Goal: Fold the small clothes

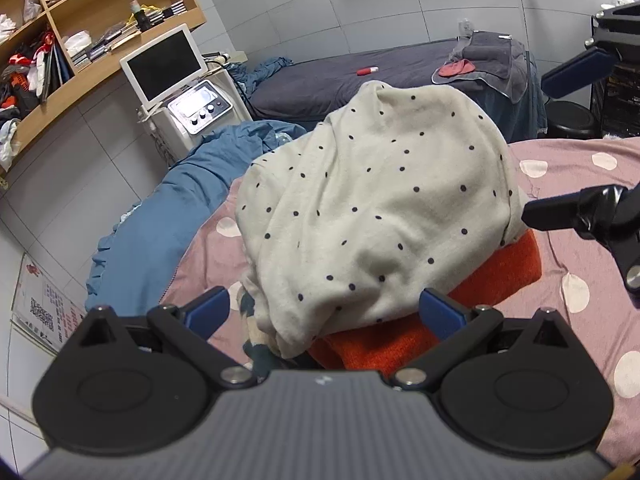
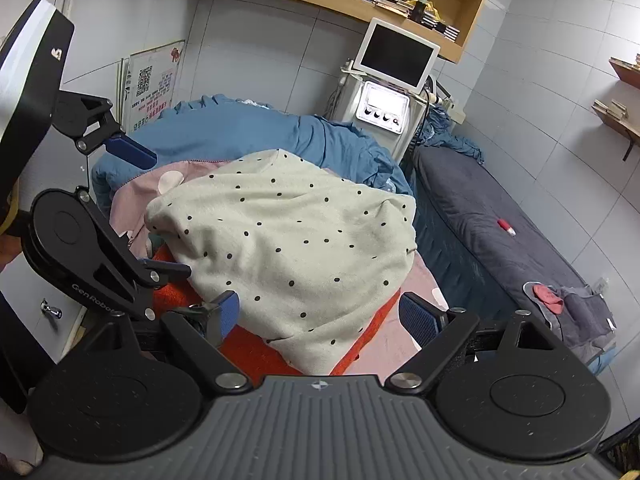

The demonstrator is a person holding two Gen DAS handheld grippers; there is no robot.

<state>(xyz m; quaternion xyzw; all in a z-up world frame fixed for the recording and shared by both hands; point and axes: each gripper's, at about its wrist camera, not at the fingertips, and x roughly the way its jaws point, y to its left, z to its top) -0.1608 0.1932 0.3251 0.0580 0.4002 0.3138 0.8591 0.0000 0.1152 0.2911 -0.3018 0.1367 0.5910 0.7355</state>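
Observation:
A cream garment with dark dots (image 1: pixel 368 208) (image 2: pixel 296 240) lies heaped on a folded orange cloth (image 1: pixel 500 272) (image 2: pixel 256 346), on a pink sheet with white dots (image 1: pixel 580 184). A bit of teal-and-cream fabric (image 1: pixel 252 344) pokes out under the garment's near edge. My left gripper (image 1: pixel 326 310) is open, its blue pads on either side of the garment's near edge. My right gripper (image 2: pixel 324 316) is open too, at the garment's other side. Each gripper shows in the other's view: the right gripper (image 1: pixel 568 140) at the far right, the left gripper (image 2: pixel 152 212) at the far left.
A blue quilt (image 1: pixel 168 216) (image 2: pixel 248 136) is bunched behind the pink sheet. Beyond it stand a white machine with a screen (image 1: pixel 188 92) (image 2: pixel 384 100), a grey couch (image 1: pixel 340 80) (image 2: pixel 500 216) with a small red bottle (image 2: pixel 506 227), and wooden shelves (image 1: pixel 80 52). A black stool (image 1: pixel 572 120) is nearby.

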